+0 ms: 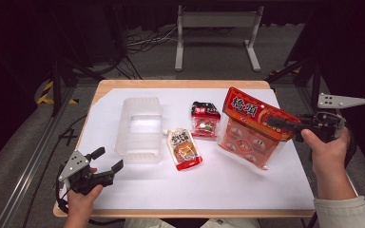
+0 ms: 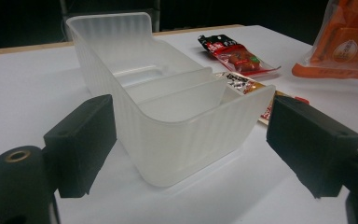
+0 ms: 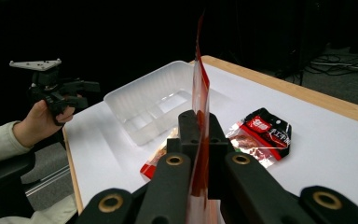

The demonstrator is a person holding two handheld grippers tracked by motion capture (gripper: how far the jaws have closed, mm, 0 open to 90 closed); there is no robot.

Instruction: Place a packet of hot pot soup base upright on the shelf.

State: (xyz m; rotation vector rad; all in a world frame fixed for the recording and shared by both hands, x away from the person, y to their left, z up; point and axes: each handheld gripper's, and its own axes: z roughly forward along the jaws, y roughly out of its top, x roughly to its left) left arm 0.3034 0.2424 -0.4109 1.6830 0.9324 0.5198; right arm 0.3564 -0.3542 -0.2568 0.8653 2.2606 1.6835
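Now my left tool [image 1: 105,161] rests near the front left corner of the worktop [image 1: 247,190], and its jaws stand wide with nothing in them. It points at the clear plastic bin [image 2: 168,116] just ahead. I want it to wait there, out of the way but ready to steady the bin.

My right tool [image 1: 278,123] is pinched tight on the top edge of the big red snack bag [image 1: 249,128]. The bag hangs from that edge, lifted at the right side of the worktop, and I think its bottom corner is close to the white sheet. In the right gripper view, the bag's thin edge [image 3: 200,93] stands straight up between the jaws.

To do this step well, I should lift the bag high enough so it clears the small orange pouch [image 1: 184,149] and the little dark packet [image 1: 205,118]. Those two lie between the bag and the bin. I should move slowly, so the bag does not swing or slip. The bin looks narrow, so I should turn the bag to line up with its long side.
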